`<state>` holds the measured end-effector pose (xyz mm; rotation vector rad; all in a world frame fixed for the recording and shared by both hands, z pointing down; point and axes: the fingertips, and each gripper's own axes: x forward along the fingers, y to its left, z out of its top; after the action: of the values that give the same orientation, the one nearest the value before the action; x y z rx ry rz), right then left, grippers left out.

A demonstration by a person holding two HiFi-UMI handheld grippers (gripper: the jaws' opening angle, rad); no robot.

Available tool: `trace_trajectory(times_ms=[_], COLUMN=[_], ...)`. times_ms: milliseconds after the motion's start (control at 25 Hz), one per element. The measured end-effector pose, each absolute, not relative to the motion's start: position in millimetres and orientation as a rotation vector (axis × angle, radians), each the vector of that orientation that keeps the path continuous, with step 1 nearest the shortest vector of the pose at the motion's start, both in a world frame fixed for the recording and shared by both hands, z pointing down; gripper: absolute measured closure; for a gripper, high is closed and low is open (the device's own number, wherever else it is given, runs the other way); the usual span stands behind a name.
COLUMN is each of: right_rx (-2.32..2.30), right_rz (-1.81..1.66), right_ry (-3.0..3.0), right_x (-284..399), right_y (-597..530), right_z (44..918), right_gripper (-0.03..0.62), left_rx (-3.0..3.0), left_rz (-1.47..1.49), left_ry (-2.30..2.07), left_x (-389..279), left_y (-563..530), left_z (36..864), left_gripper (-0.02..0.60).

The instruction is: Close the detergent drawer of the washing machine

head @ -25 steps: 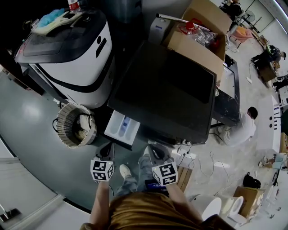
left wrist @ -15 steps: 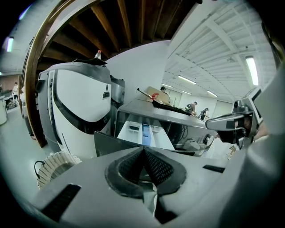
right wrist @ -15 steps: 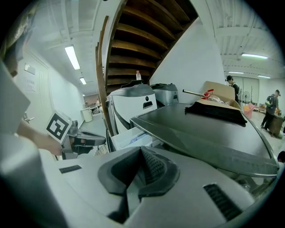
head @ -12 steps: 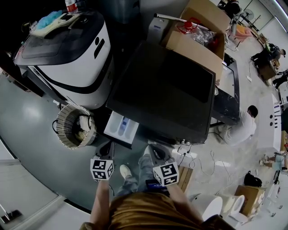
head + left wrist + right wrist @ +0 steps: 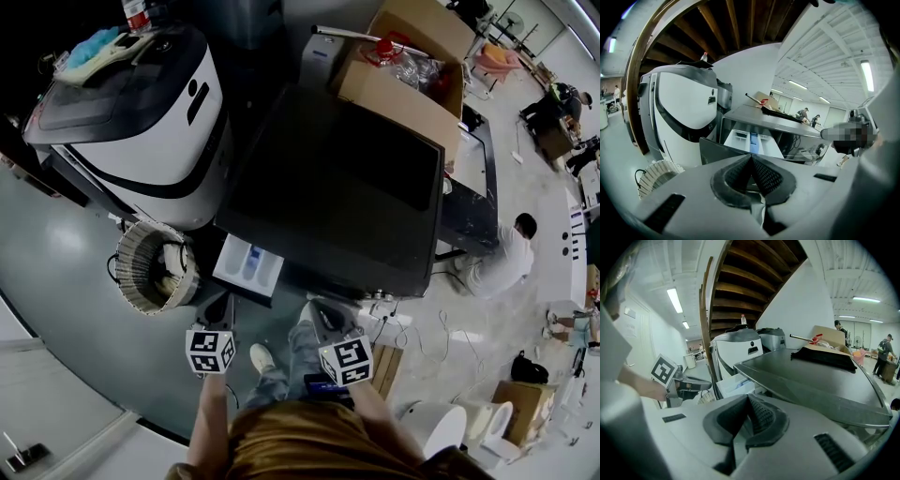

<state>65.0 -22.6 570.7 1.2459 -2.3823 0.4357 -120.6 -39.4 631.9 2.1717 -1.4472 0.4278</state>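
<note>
Little had moved since a second earlier: both tongs hung in the same low place before the person, and the machines had slid only slightly up and left in the head view. The drawer remained out.

Tongs, two.
- Left tongs [image 5: 751, 159]: clenched, ribbed pads pressed together, nothing between them. Pointed toward the drawer, well apart from it.
- Right tongs [image 5: 748, 399]: clenched likewise, empty. Held just beside the left pair, facing the dark machine's front edge.
- Marker cubes, two, one per pair: left [image 5: 211, 352], right [image 5: 344, 361].

Detergent drawer [image 5: 248, 262], one. White tray, pulled fully out of the dark machine's front at its left corner, projecting toward the person. Divided lengthwise into compartments, with a blue insert near the middle. Contents could not be made out. Position: between the dark machine and the left tongs, near the basket.

Washing machines, two.
- Dark machine [image 5: 337, 187]: flat black top, drawer belonging to it.
- White machine [image 5: 141, 122]: rounded body with black banding, standing to the left of the dark one; a blue cloth [image 5: 94, 42] lay on its lid.

Basket [image 5: 131, 286], one. Round, woven, pale, on the floor below the white machine.

Cardboard box [image 5: 394, 89], one. Open, behind the dark machine.

Person in white [image 5: 497, 258], one, crouched on the floor at right.
</note>
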Motion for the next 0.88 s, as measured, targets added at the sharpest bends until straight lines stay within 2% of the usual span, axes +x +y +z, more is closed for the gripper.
trace_trajectory(times_ms=[880], right_rx=[1.249], right_rz=[0.461], right_ry=[-2.375], right_x=[76], right_y=[-34], right_z=[574], right_gripper=[0.582], left_rx=[2.175], left_rz=[0.421], left_ry=[-1.449], left_x=[-113], left_y=[-64], left_z=[629], left_gripper=[0.557])
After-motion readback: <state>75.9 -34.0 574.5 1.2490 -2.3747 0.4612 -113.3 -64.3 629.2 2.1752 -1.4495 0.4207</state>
